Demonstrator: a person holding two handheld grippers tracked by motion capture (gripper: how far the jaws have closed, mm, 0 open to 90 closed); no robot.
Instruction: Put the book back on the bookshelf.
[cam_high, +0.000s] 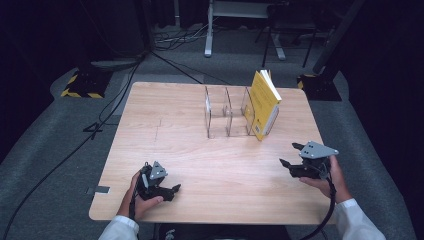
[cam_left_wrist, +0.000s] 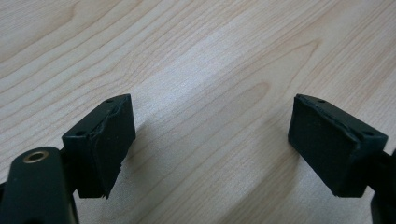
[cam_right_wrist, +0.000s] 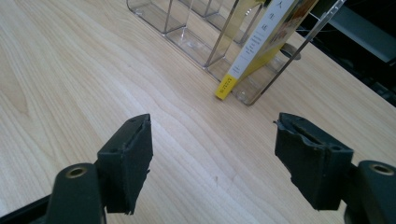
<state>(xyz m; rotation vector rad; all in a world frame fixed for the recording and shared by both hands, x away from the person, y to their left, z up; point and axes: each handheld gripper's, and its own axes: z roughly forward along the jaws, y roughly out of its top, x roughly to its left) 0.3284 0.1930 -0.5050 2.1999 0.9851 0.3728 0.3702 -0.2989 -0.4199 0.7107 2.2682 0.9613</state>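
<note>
We see the yellow book standing tilted in the clear rack's right slot, spine toward us; both grippers gape empty.

Yellow and white paperback book leaning in the clear acrylic divider rack, dark printed characters along its white spine, small print on the yellow spine foot, all too blurred to read

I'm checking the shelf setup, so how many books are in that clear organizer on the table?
1. A yellow book leans tilted in the end compartment of the clear organizer, the end nearest the right gripper. The other compartments look empty.
</note>
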